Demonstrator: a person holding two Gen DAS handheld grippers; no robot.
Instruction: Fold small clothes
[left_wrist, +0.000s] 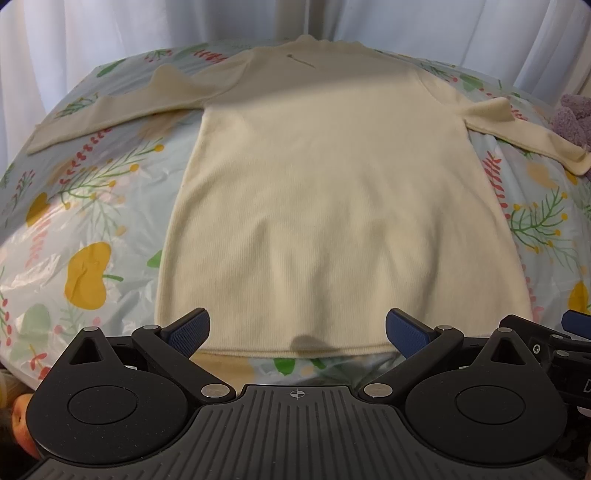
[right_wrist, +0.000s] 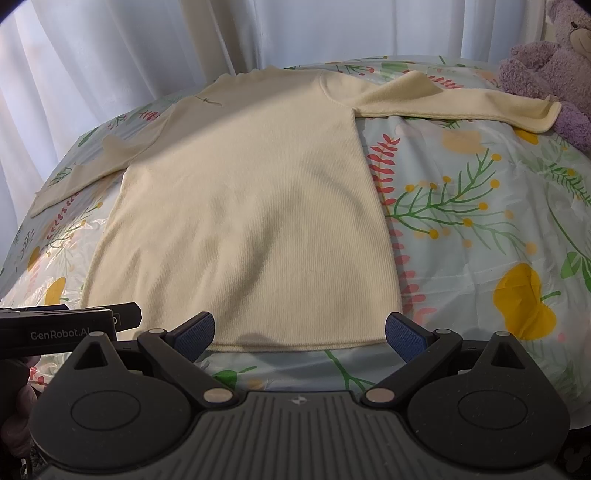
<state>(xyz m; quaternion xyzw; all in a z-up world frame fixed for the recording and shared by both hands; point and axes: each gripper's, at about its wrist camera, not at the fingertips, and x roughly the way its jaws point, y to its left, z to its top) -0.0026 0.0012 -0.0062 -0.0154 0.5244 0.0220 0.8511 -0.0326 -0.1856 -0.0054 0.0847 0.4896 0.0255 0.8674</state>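
A cream long-sleeved knit top (left_wrist: 317, 192) lies flat on the floral cloth, collar far, hem near, both sleeves spread sideways. It also shows in the right wrist view (right_wrist: 251, 206). My left gripper (left_wrist: 297, 332) is open and empty, hovering just over the middle of the hem. My right gripper (right_wrist: 299, 330) is open and empty over the hem's right part, its right fingertip (right_wrist: 404, 334) beside the hem's right corner. The right gripper's edge shows at the far right of the left view (left_wrist: 569, 332); the left gripper body shows at the left of the right view (right_wrist: 66, 326).
The top lies on a glossy floral cover (right_wrist: 480, 221) over the table, also seen in the left wrist view (left_wrist: 92, 229). A purple plush toy (right_wrist: 554, 70) sits at the far right, touching the right sleeve's cuff (right_wrist: 543, 114). White curtains (left_wrist: 110, 29) hang behind.
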